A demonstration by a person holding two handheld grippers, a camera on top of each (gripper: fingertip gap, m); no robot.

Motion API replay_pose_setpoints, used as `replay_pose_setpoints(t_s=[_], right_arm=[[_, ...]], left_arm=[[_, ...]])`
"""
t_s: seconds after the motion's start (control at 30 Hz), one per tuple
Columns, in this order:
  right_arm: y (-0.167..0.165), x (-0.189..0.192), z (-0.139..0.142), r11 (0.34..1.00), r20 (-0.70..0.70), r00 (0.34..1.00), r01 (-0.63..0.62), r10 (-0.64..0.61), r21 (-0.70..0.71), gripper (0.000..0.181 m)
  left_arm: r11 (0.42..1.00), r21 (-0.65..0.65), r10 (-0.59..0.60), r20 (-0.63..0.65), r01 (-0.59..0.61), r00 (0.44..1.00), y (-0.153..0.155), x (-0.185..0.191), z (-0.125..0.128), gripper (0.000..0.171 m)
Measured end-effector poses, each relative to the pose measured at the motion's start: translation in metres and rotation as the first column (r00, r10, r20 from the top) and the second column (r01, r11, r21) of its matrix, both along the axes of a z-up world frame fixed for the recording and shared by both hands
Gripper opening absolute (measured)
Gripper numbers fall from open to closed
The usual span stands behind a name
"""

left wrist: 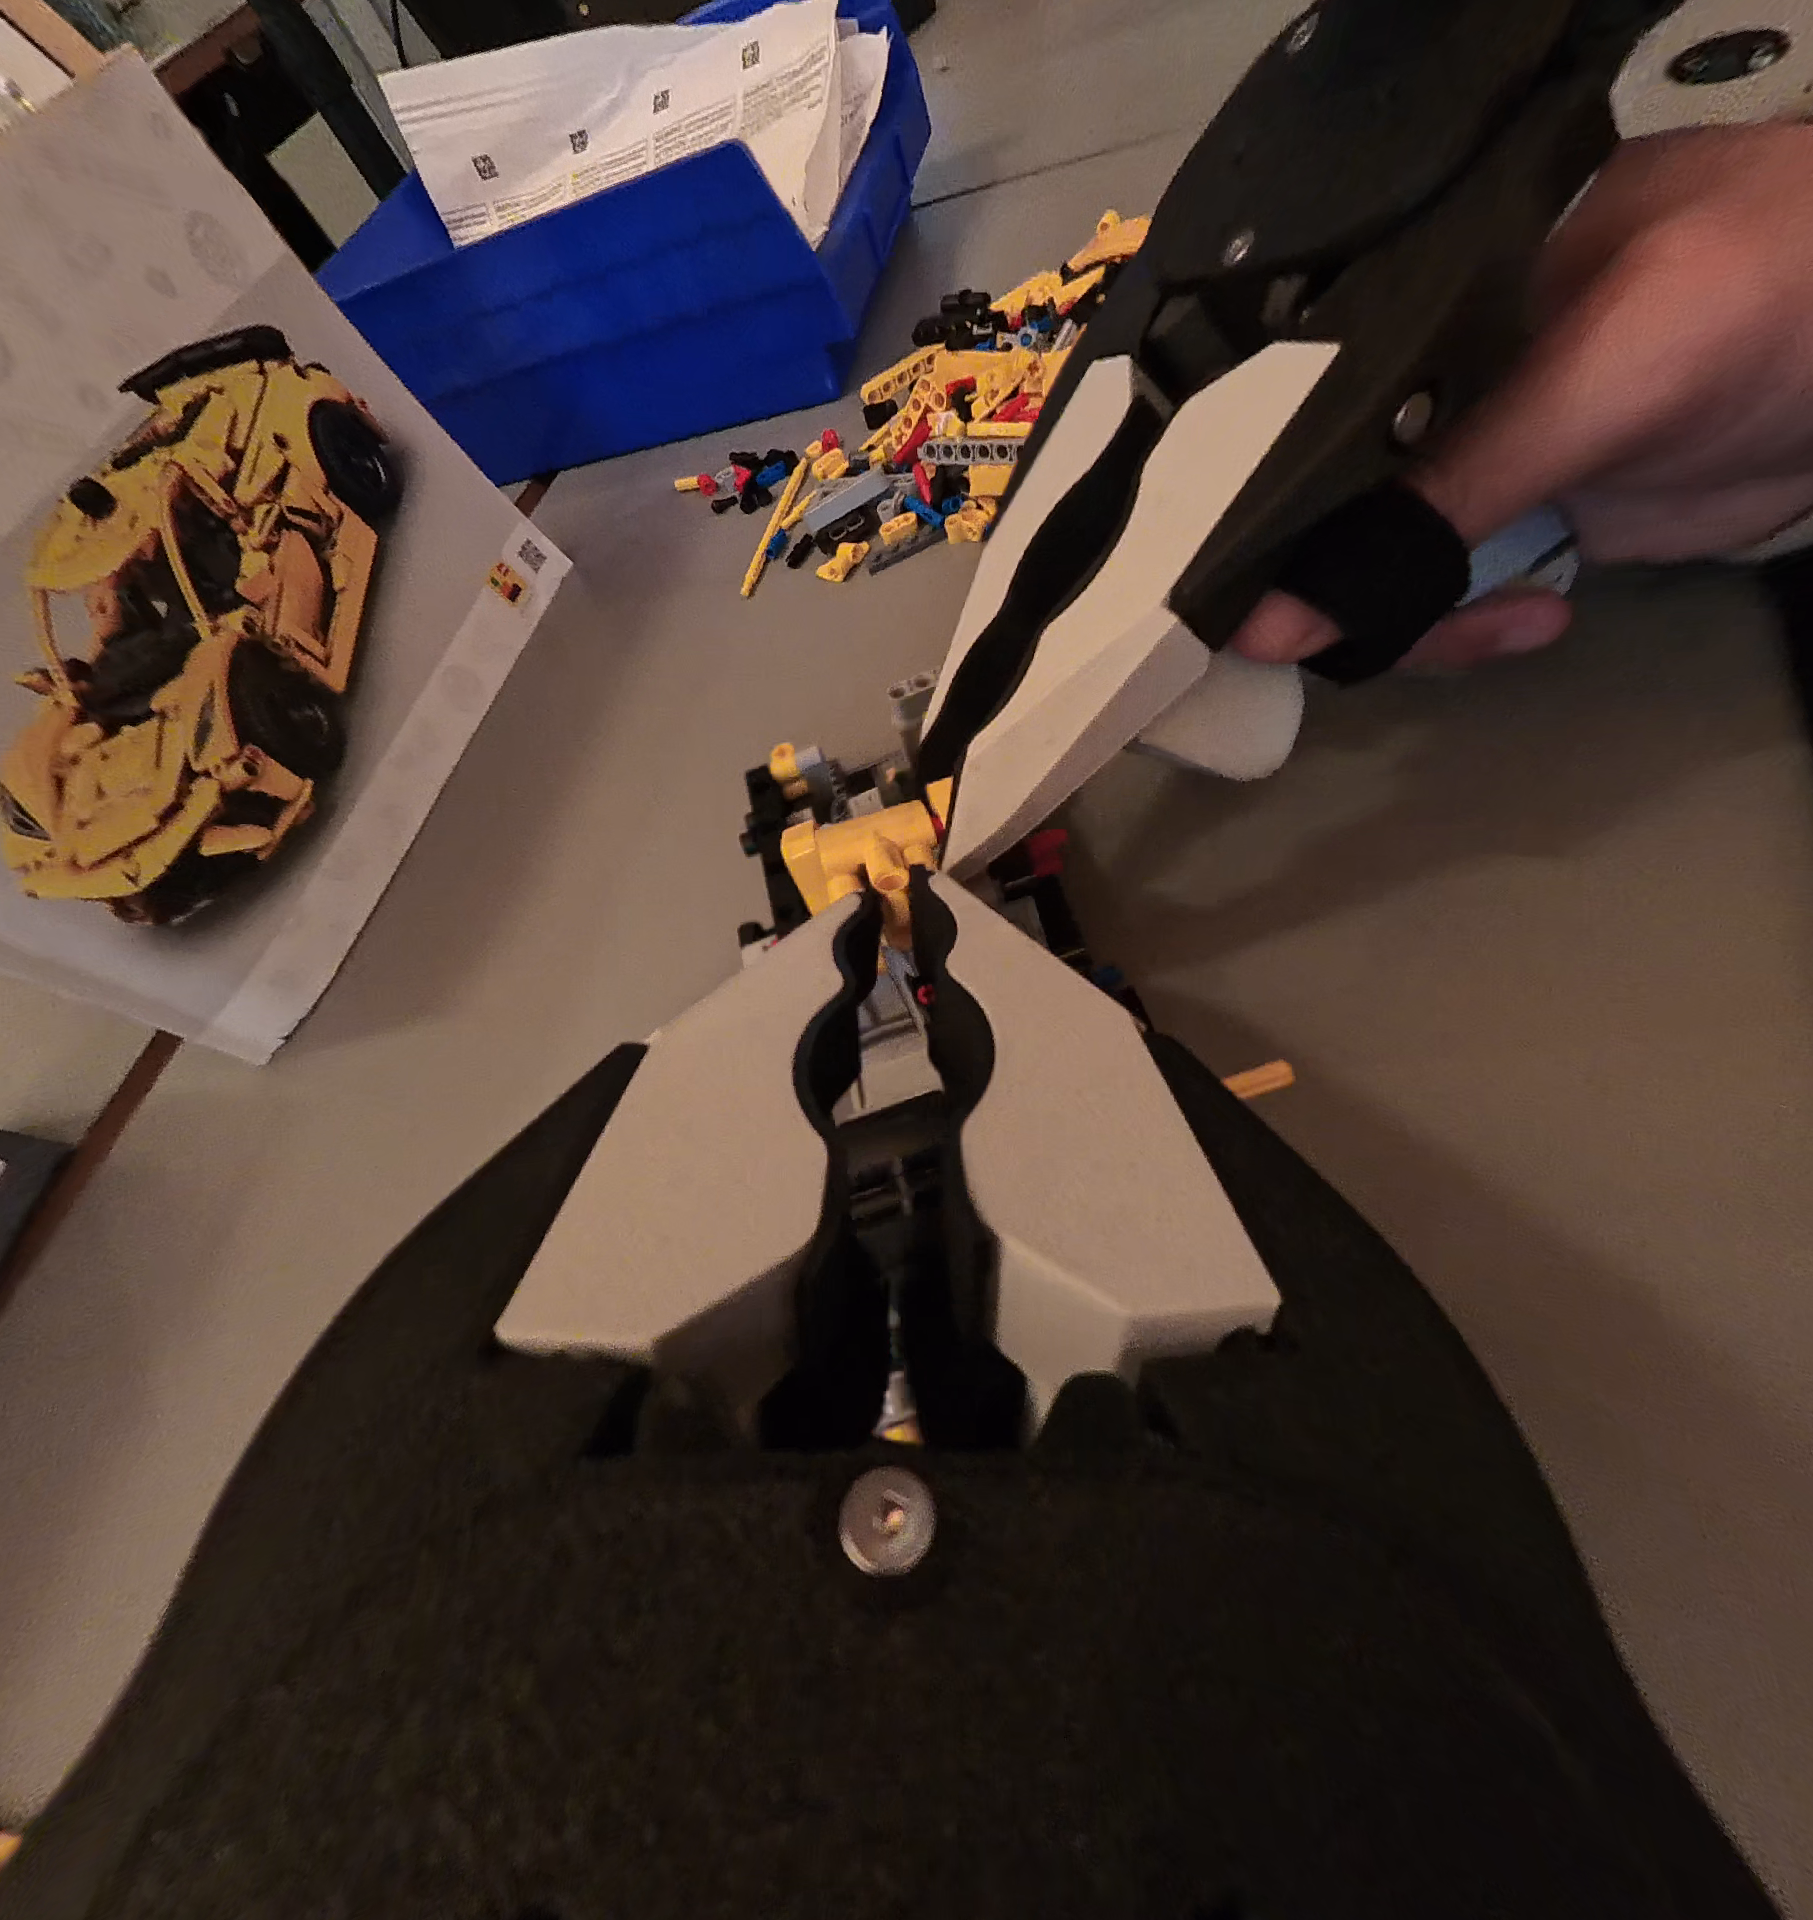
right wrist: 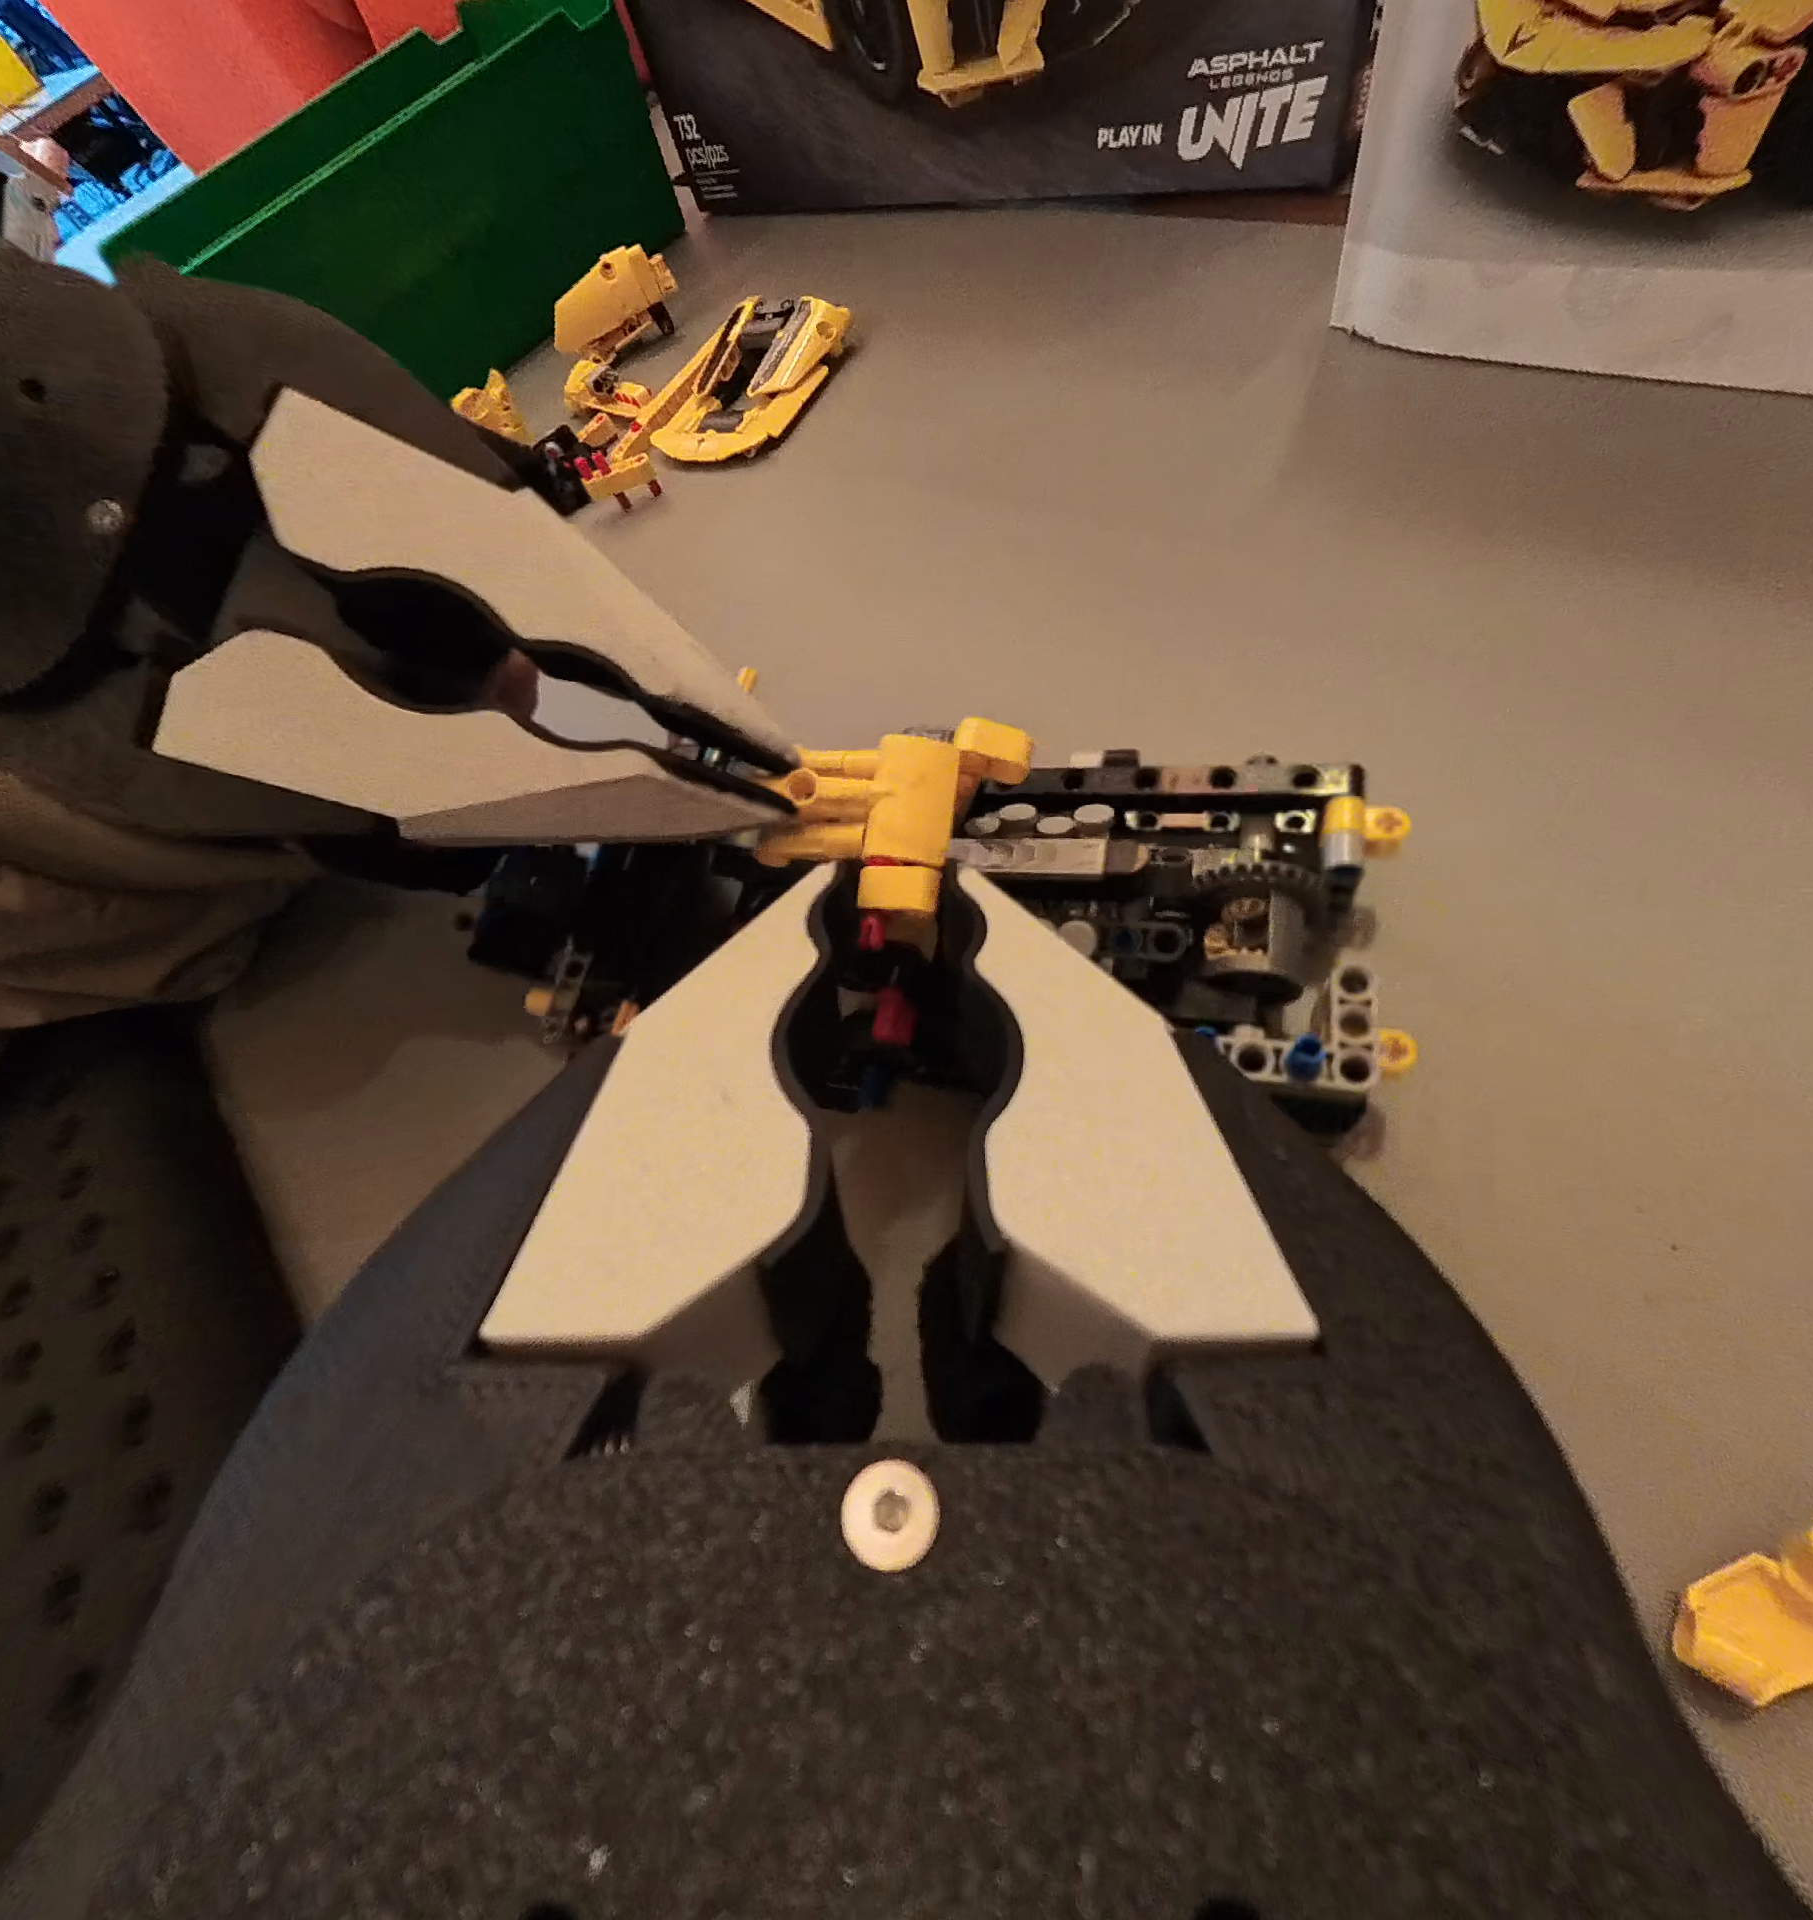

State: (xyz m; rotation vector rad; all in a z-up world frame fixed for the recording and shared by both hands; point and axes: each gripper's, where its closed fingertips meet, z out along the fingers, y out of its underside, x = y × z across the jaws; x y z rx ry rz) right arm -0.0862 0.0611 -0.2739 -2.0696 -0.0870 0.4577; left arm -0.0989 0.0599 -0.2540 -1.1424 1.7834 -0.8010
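Yellow connector pinched; left gripper, right gripper converge.

I see a yellow connector with short pegs sticking out sideways, mounted on top of a half-built chassis of black, grey and yellow beams with gears showing. The chassis lies flat near the middle of the table. My left gripper has its fingers pinched on one yellow peg; my right gripper has its fingers closed around the connector's lower end.
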Motion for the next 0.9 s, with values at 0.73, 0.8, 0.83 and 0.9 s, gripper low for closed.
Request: replay_pose_setpoints(t_s=[0.73,0.8,0.83,0.9], right_arm=[[-0.002,-0.001,0.000,1.000,-0.095,0.995,-0.006,0.006,-0.006,0.015],[-0.002,-0.001,0.000,1.000,-0.076,0.997,-0.015,0.015,-0.003,0.015],[-0.003,-0.002,0.000,1.000,-0.061,0.998,-0.026,0.026,-0.001,0.015],[-0.004,-0.008,0.000,0.998,-0.041,0.997,-0.058,0.058,0.004,0.015]], left_arm=[[0.999,-0.035,0.015,0.013,-0.015,1.000,0.002,-0.009,-0.004,0.008],[0.999,-0.041,0.005,0.022,-0.004,1.000,0.000,-0.006,-0.002,0.007],[0.999,-0.038,0.002,0.029,-0.001,1.000,0.000,-0.005,0.000,0.007],[0.999,-0.031,0.030,0.068,-0.028,0.997,0.004,-0.001,0.007,0.001]])
